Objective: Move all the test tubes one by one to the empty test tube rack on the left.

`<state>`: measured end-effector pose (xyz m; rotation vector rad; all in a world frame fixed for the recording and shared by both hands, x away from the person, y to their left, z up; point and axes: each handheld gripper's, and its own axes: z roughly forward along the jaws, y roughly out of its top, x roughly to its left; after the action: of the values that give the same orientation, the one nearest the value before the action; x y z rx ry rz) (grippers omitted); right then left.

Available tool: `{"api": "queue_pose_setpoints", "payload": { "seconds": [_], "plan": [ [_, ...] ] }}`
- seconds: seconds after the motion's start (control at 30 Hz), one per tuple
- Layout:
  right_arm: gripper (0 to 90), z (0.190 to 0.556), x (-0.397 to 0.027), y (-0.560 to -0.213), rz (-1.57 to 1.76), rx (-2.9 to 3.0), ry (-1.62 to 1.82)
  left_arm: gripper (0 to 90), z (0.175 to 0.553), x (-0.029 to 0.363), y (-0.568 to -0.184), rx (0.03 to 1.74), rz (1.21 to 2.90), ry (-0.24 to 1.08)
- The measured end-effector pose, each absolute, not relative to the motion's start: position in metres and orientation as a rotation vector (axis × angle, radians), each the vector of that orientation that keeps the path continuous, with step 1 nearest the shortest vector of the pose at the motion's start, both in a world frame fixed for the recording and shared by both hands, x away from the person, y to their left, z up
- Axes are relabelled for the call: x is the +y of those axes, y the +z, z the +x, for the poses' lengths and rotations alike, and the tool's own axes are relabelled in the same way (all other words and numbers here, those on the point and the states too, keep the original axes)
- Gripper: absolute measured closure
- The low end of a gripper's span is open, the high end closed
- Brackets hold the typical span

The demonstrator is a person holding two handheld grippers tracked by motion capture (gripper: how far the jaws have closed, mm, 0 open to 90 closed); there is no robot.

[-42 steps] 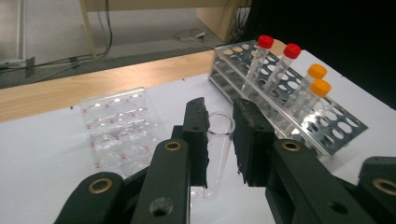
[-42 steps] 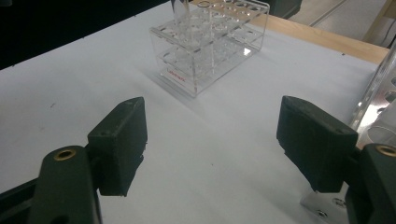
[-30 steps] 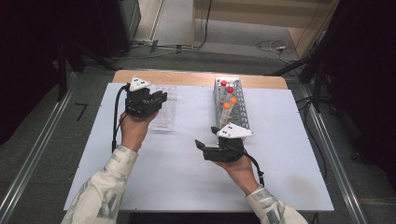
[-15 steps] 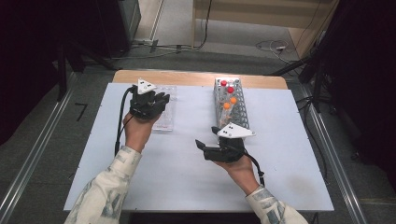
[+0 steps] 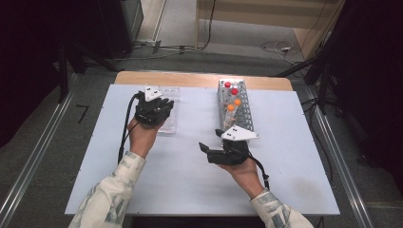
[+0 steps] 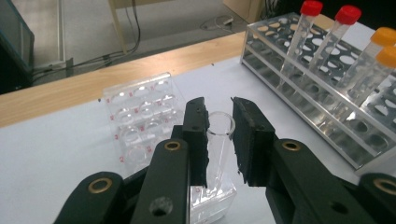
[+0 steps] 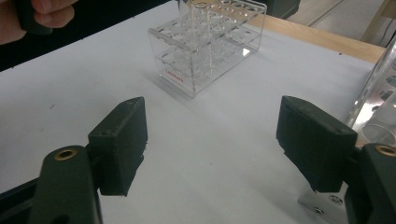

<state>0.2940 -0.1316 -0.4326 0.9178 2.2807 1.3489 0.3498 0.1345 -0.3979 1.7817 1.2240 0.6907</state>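
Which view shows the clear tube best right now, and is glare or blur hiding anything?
Left gripper view: sharpest, the clear tube sits between the left claw's pads over the clear rack; slight edge bending. High view: soft, and the hand hides the tube there. Right gripper view: right claw open over the bright white table; the clear rack looks washed out.

We see a clear glass-like tube [image 6: 218, 140], glossy, between matt black rough-edged pads [image 6: 198, 140]. At 10 o'clock, the clear plastic rack [image 6: 140, 119] is shiny. At 2 o'clock, the perforated metal rack [image 6: 299, 88] gleams. The table [image 5: 190, 161] is matt white with a wood edge.
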Motion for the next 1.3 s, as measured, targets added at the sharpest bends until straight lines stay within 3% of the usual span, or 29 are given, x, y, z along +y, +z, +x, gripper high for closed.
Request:
{"api": "queue_pose_setpoints", "payload": {
  "seconds": [0.4,0.77,0.87,1.1,1.3],
  "plan": [
    [23.5,0.295,-0.131,-0.434,0.918,2.287,1.343,76.1,0.352,0.130,-0.419,1.256,1.813,0.677],
    [23.5,0.295,-0.133,-0.434,0.924,2.283,1.341,69.5,0.349,0.131,-0.420,1.254,1.804,0.656],
    [23.5,0.296,-0.134,-0.434,0.925,2.279,1.341,61.9,0.345,0.132,-0.416,1.242,1.779,0.639],
    [23.9,0.298,-0.141,-0.432,0.942,2.261,1.335,27.1,0.333,0.134,-0.413,1.269,1.680,0.589],
    [24.5,0.301,-0.150,-0.429,0.973,2.224,1.334,18.9,0.320,0.139,-0.409,1.258,1.658,0.568]
  ]
}}
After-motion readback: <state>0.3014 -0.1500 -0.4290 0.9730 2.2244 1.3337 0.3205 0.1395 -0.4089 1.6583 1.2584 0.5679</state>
